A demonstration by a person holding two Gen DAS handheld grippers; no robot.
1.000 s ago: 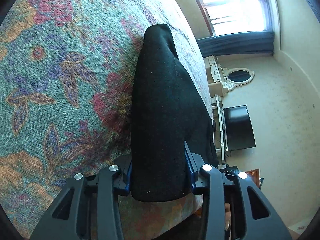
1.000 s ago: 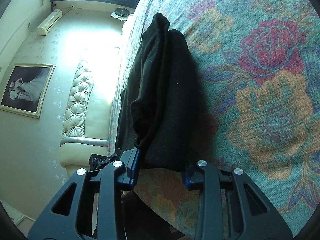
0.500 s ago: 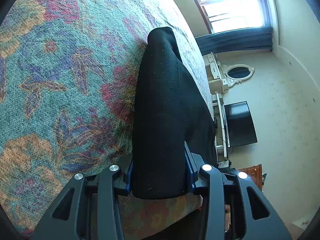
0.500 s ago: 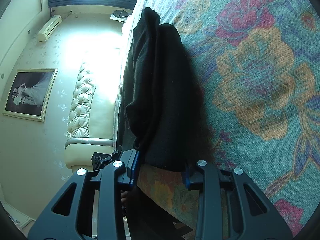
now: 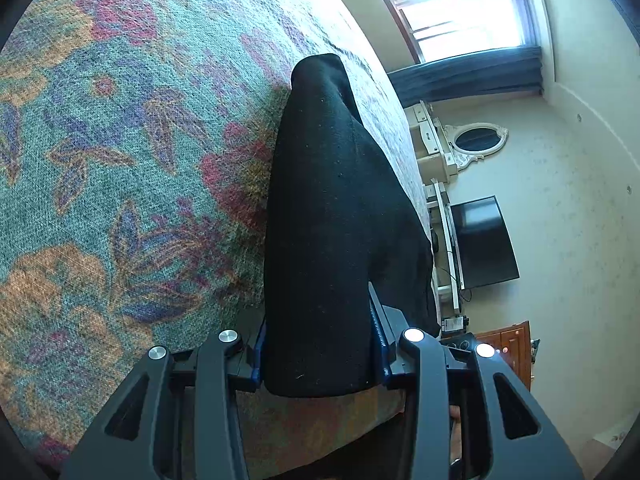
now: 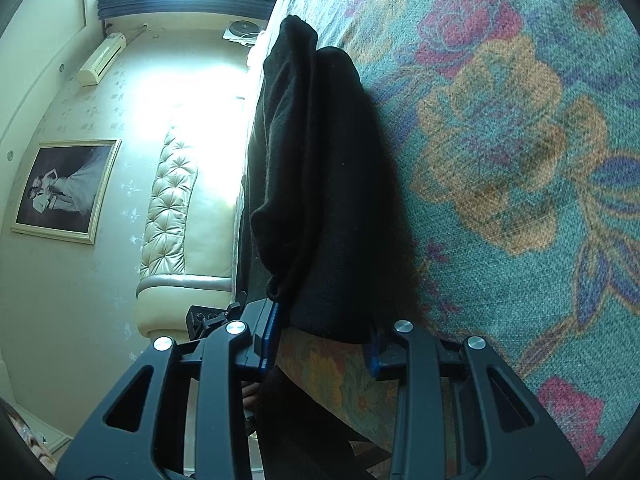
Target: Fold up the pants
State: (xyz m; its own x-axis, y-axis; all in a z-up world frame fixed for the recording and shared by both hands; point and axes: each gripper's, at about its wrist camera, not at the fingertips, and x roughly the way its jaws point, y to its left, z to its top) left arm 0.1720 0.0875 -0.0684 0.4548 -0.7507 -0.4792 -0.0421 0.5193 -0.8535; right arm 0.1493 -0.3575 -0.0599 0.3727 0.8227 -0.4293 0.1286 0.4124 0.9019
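L gripper (image 5: pixel 318 354) and R gripper (image 6: pixel 322 340) each clamping an edge of the black pants (image 5: pixel 332 216), cloth stretching ahead over the floral bedspread (image 5: pixel 120 160). Judging mid-fold carry; next needing level lay-down w/ edges aligned.

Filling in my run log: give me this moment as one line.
step: fold in progress | left gripper: shut on black pants | right gripper: shut on black pants | surface: floral bedspread
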